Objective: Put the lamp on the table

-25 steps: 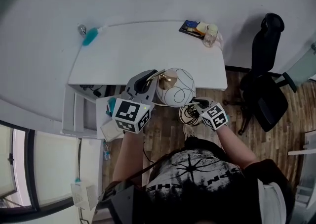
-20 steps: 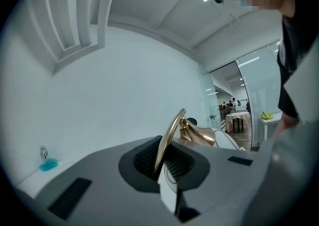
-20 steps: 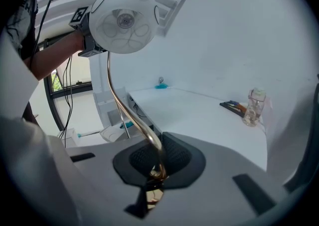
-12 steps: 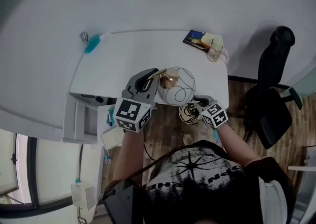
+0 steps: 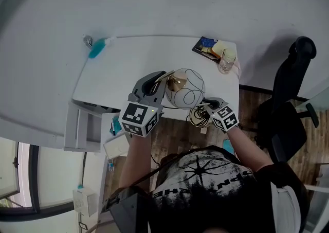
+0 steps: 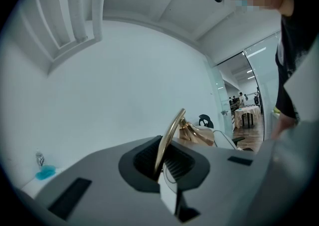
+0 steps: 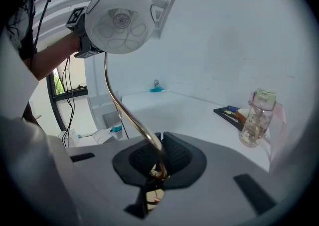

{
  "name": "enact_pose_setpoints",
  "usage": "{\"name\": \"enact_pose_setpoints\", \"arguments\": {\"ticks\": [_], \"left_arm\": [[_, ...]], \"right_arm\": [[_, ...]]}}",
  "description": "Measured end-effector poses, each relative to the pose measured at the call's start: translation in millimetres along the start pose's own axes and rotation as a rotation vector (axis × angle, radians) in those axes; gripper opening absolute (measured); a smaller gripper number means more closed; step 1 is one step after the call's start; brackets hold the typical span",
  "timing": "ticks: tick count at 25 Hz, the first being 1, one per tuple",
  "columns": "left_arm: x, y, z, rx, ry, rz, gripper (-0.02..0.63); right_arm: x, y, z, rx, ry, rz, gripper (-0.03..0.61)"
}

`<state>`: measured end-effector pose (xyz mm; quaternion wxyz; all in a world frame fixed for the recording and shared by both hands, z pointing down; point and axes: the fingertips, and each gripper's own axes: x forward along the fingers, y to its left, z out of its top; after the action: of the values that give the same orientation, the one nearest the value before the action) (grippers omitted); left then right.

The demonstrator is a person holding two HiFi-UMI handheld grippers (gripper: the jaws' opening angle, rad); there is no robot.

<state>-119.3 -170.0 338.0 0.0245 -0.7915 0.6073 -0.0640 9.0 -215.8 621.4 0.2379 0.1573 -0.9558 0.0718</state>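
Note:
The lamp has a white ball shade (image 5: 186,89) with thin black lines and a curved gold stem (image 5: 172,77). I hold it in the air over the front edge of the white table (image 5: 128,65). My left gripper (image 5: 153,85) is shut on the gold stem (image 6: 169,132) beside the shade. My right gripper (image 5: 206,106) is shut on the stem's lower end (image 7: 149,142). In the right gripper view the shade (image 7: 119,19) hangs above the jaws. The lamp's coiled cable (image 5: 196,118) dangles below the table edge.
A glass jar (image 5: 226,62) and a dark tray (image 5: 206,47) with small things sit at the table's far right corner. A teal bottle (image 5: 96,48) lies at its far left. A black office chair (image 5: 289,108) stands to the right, a white shelf unit (image 5: 79,124) on the left.
Both grippers and the lamp have moved toward the table. The shade, before at the table's front edge, now hangs over the tabletop. Both grips are unchanged.

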Motion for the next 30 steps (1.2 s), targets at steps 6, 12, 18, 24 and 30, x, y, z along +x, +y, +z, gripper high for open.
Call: {"name": "enact_pose_setpoints", "arguments": {"ticks": [6,12,18,24,30], "left_arm": [[13,7,-2,-0.003,0.009,0.015,0.015],[22,20,-6,-0.003,0.021,0.021,0.015],[39,43,-9,-0.007,0.017,0.002,0.015],[65,73,-10,-0.007,0.016,-0.056,0.015],[101,107,-11,0.004,0.013,-0.13,0.015]], "right_arm": [[10,-13,3,-0.003,-0.003,0.019,0.021],[23,-17,7,0.006,0.001,0.031,0.021],[40,-29,17,0.019,0.006,0.016,0.021],[64,-47,33,0.048,0.006,-0.032,0.021],[93,-70,49,0.093,0.004,-0.09,0.021]]}}
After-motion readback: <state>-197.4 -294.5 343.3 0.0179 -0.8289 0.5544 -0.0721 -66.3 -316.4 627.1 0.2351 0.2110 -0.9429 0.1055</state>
